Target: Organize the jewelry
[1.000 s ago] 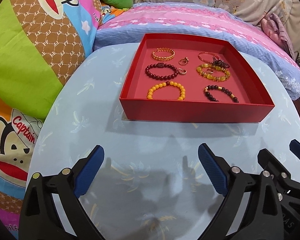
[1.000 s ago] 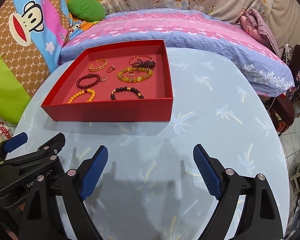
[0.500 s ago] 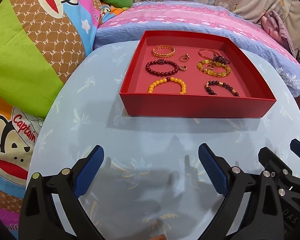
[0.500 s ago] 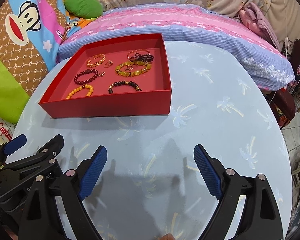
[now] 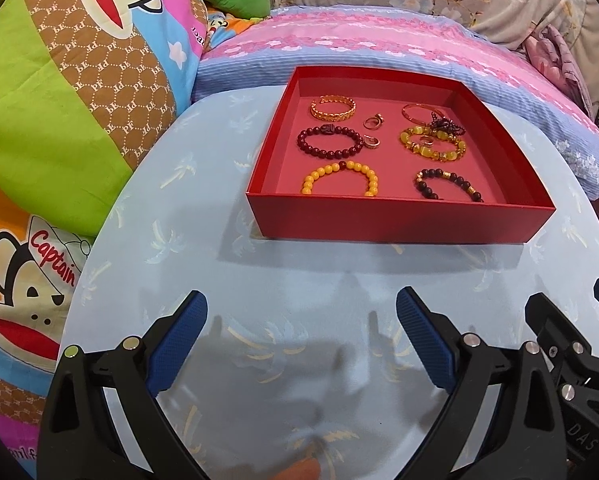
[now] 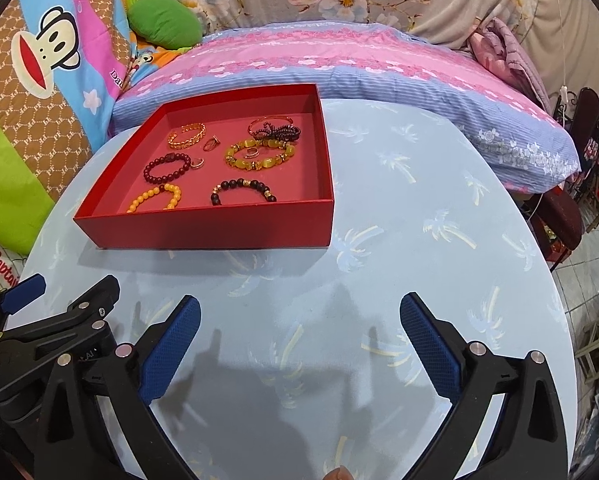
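Note:
A red tray stands on the far half of a round pale-blue table. It holds several bracelets: a gold chain one, a dark red bead one, a yellow bead one, a yellow-green stone one, a dark bead one and a thin bangle with a dark tangle, plus small rings. My left gripper is open and empty, short of the tray. My right gripper is open and empty, beside the left.
A pink and blue striped pillow lies behind the table. Colourful monkey-print bedding lies to the left. A green cushion sits at the back. The floor with furniture drops off to the right.
Both grippers have drawn back and tilted slightly, so the tray sits a little farther away in both views. Both stay open; the jewelry has not moved.

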`<state>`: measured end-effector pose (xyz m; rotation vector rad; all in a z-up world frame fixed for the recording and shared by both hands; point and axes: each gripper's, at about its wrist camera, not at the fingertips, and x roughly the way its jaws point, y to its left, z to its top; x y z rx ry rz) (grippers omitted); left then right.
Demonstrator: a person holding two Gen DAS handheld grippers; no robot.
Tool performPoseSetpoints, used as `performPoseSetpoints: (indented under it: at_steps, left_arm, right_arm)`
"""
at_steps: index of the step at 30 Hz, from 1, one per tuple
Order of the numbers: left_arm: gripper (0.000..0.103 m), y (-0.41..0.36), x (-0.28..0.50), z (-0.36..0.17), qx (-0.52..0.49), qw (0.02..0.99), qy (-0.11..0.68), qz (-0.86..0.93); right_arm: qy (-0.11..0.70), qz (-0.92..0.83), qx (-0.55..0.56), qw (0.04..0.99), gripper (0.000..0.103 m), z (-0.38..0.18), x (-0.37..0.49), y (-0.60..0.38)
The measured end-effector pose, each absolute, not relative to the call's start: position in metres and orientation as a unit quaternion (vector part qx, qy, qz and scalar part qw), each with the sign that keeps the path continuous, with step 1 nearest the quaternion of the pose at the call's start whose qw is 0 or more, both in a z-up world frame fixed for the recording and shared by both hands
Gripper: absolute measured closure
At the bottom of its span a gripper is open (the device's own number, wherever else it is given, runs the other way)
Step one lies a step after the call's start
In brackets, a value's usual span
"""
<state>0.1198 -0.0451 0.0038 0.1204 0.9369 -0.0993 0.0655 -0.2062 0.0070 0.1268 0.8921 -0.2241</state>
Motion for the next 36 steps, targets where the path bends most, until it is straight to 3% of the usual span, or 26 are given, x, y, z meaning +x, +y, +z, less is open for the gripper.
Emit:
performPoseSetpoints:
  at_steps: [36]
  left_arm:
    - [0.012,-0.0429,0.1236,0.0084,0.058,0.893,0.444,-0.042]
  right_arm:
    - [0.432,-0.107,0.075,0.892,0.007,0.0069,0.0685,-0.2078]
